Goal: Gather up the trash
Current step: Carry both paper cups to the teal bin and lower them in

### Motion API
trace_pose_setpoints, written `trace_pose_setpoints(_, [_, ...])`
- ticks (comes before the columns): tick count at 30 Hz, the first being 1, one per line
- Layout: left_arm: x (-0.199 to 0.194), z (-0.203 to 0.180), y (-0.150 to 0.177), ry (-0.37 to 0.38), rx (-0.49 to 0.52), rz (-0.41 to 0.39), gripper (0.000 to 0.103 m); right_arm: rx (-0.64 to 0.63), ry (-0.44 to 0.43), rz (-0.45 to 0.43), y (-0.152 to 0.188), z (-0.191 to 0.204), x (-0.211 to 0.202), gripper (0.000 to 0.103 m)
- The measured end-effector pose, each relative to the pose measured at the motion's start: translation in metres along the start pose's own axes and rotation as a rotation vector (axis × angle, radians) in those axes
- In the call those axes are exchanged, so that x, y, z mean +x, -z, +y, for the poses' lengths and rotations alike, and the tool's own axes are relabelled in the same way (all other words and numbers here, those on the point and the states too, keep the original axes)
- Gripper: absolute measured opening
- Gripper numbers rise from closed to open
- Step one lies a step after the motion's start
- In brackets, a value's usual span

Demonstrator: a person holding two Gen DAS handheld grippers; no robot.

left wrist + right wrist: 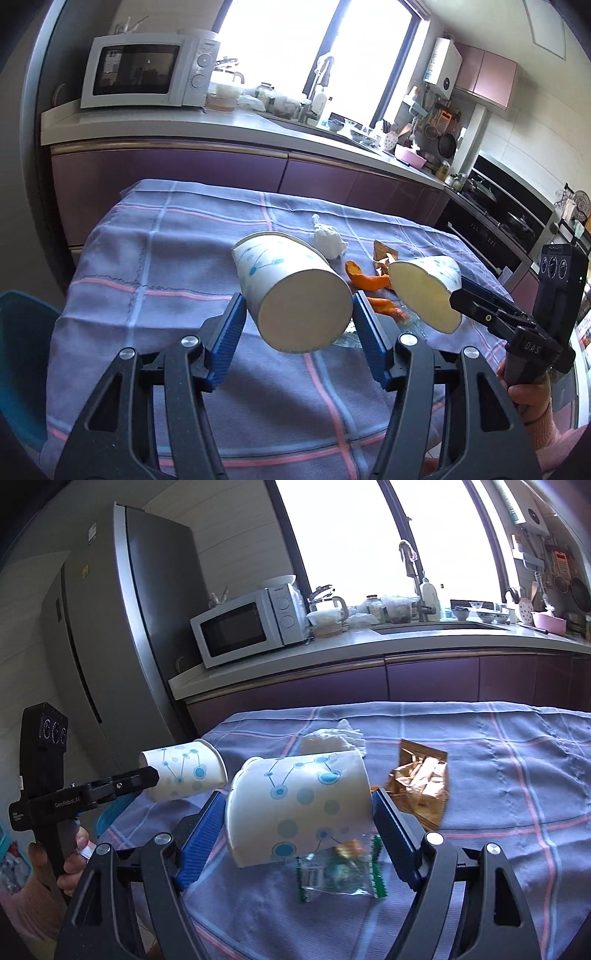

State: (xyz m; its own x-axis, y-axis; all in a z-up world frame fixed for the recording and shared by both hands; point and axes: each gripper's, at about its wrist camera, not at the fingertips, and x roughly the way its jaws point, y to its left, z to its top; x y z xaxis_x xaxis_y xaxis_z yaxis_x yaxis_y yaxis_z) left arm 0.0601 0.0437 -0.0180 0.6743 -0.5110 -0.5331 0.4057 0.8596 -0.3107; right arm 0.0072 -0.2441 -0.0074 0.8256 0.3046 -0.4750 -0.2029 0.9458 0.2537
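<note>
Currently both grippers are up off the table, each clamped on a white paper cup with blue dot-and-line print: left gripper (pixel 298 320) pinches its paper cup (pixel 291 291) sideways, base toward the camera, blue pads on both walls; right gripper (pixel 300 825) squeezes the second paper cup (pixel 299 806) on its side, rim visibly dented. Below on the purple checked tablecloth (pixel 159 266): crumpled white tissue (pixel 328 238), orange peel strips (pixel 365 278), golden-brown snack wrapper (pixel 419 786), clear plastic packet with green edges (pixel 340 873). White microwave (pixel 247 626) sits on the counter behind
</note>
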Motion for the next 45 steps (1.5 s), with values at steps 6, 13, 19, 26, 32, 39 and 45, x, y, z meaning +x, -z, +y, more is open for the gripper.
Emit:
trace_pose_setpoints(6, [-0.040,0.034,0.007,-0.062,-0.060,-0.048,0.059,-0.055,-0.096,0.037,-0.005,0.037,0.026,0.078])
trace_pose_setpoints(13, [-0.079,0.066,0.015,-0.147,-0.114,-0.093,0.059,-0.108,-0.204,0.072,-0.010,0.074,0.052,0.078])
trace_pose_setpoints(19, [-0.115,0.098,0.026,-0.233,-0.172,-0.133,0.059,-0.147,-0.297,0.108,-0.015,0.107,0.076,0.078])
trace_pose_setpoints(26, [-0.148,0.136,0.038,-0.329,-0.228,-0.159,0.059,-0.213,-0.385,0.138,-0.018,0.145,0.096,0.078])
trace_pose_setpoints(32, [-0.168,0.161,0.049,-0.392,-0.274,-0.172,0.059,-0.249,-0.444,0.169,-0.019,0.172,0.110,0.078])
trace_pose_setpoints(39, [-0.182,0.184,0.062,-0.446,-0.318,-0.172,0.059,-0.286,-0.498,0.205,-0.019,0.200,0.126,0.078])
trace_pose_setpoints(45, [-0.183,0.199,0.071,-0.475,-0.342,-0.151,0.059,-0.299,-0.531,0.235,-0.020,0.220,0.144,0.078])
